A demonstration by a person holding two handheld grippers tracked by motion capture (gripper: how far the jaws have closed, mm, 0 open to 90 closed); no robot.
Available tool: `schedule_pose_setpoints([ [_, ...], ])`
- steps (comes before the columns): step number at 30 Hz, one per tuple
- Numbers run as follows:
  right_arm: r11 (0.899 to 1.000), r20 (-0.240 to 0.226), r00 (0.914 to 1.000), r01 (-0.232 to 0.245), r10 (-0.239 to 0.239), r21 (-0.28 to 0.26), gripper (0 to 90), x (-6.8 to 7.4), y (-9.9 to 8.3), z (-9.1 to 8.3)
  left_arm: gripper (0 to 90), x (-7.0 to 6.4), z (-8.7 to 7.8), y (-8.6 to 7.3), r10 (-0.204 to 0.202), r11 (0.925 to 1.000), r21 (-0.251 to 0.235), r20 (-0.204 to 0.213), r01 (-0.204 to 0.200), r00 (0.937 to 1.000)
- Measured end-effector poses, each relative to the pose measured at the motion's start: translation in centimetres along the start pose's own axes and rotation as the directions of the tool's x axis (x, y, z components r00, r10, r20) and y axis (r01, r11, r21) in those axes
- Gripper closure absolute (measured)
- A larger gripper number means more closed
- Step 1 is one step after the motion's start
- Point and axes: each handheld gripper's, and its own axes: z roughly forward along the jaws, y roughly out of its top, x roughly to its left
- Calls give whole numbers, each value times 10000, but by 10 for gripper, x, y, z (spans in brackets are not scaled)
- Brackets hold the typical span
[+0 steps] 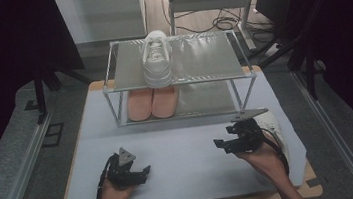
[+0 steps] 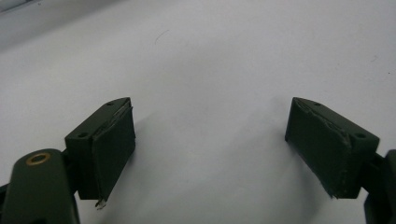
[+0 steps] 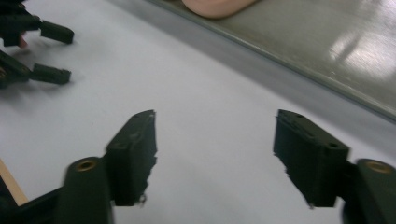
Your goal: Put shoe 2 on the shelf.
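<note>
looking down from the high view: left gripper (image 1: 144, 172) sits low on the pale grey mat (image 1: 185, 154), near the front edge, jaws apart w/ nothing between. right gripper (image 1: 222, 143) is over the right side of the mat, jaws also spread & empty, pointing left. a white shoe (image 1: 274, 124) lies on the mat just behind/under the right hand, mostly hidden by gripper + wrist; can't tell if they touch. further back stands a two-tier metal rack (image 1: 195, 62): another white sneaker (image 1: 156, 57) on the top shelf, toe toward the person, left of centre; a pair of pink shoes (image 1: 152, 102) on the bottom shelf, side by side, directly below it.

left gripper view: both black jaws wide apart, bare mat (image 2: 210, 60) between, nothing gripped.

right gripper view: jaws wide apart over the mat (image 3: 187, 93), empty. left gripper (image 3: 51, 53) shows at top left, well apart. rack's lower shelf (image 3: 327, 37) runs across top right, w/ a pink shoe tip (image 3: 215, 7) at the top edge.
</note>
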Motion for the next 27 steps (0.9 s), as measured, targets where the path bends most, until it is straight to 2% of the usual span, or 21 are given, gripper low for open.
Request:
schedule_pose_setpoints([
  [7, 9994, 587, 9977, -350, 353, -53, 554, -14, -14, -21, 160, 0, 0, 0, -34, 10000, 8, 14, 34, 10000],
  [14, 9968, 1564, 9845, -788, 794, -98, 820, -37, -27, -39, 160, 0, 0, 0, -26, 10000, 11, 9, 26, 10000],
  [17, 9949, 2079, 9731, -947, 998, -344, 894, -48, -32, -47, 160, 0, 0, 0, -21, 10000, 13, 1, 21, 10000],
  [26, 9864, 3274, 9305, -1512, 1640, -643, 900, -78, -45, -66, 160, 0, 0, 0, 17, 10000, 36, -4, -17, 10000],
  [27, 9857, 3479, 9223, -1559, 1685, -640, 900, -82, -47, -68, 160, 0, 0, 0, 17, 10000, 33, -6, -17, 10000],
])
